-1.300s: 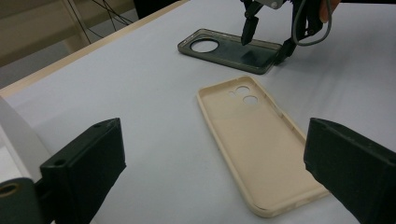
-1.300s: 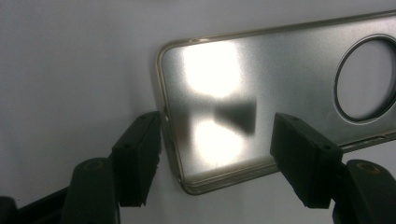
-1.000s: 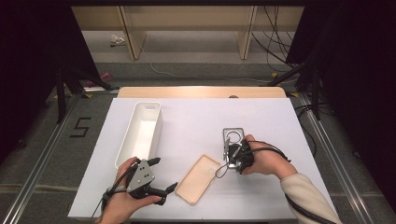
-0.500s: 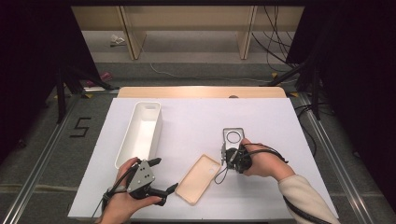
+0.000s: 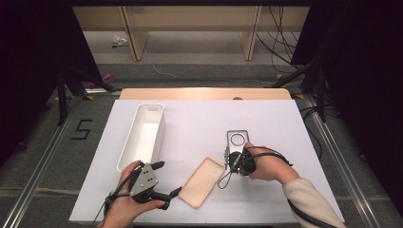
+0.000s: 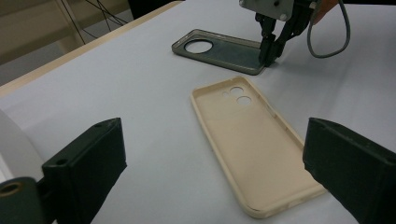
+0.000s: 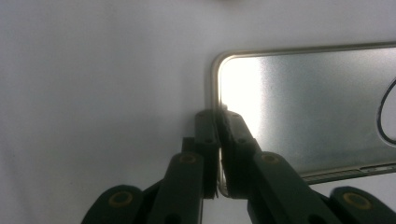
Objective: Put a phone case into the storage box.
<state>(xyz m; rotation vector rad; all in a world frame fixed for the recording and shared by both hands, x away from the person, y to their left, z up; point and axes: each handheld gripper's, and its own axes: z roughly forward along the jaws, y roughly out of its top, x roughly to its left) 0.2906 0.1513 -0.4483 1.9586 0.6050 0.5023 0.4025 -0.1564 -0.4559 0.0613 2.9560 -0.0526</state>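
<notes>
Right gripper (image 7: 217,119): jaws just closed, now pinched on the near short rim of the grey phone case (image 7: 317,107), one jaw inside the wall, one outside. Grey phone case: flat on the white table cover (image 5: 199,123), open side up, round camera cut-out at the far end, right of centre. Same grip visible from the left gripper view, with the right gripper (image 6: 271,56) standing steeply over the edge of the grey phone case (image 6: 219,49).

Left gripper (image 5: 166,183): jaws wide apart, nothing between the pads, low at the near left edge of the table cover, aimed toward the beige phone case (image 5: 203,181). Beige phone case: flat, open side up, just beside the grey one on its near left, not touching it.

White bin (image 5: 141,137): upright at the left, long side running away from the person, well apart from both cases.
</notes>
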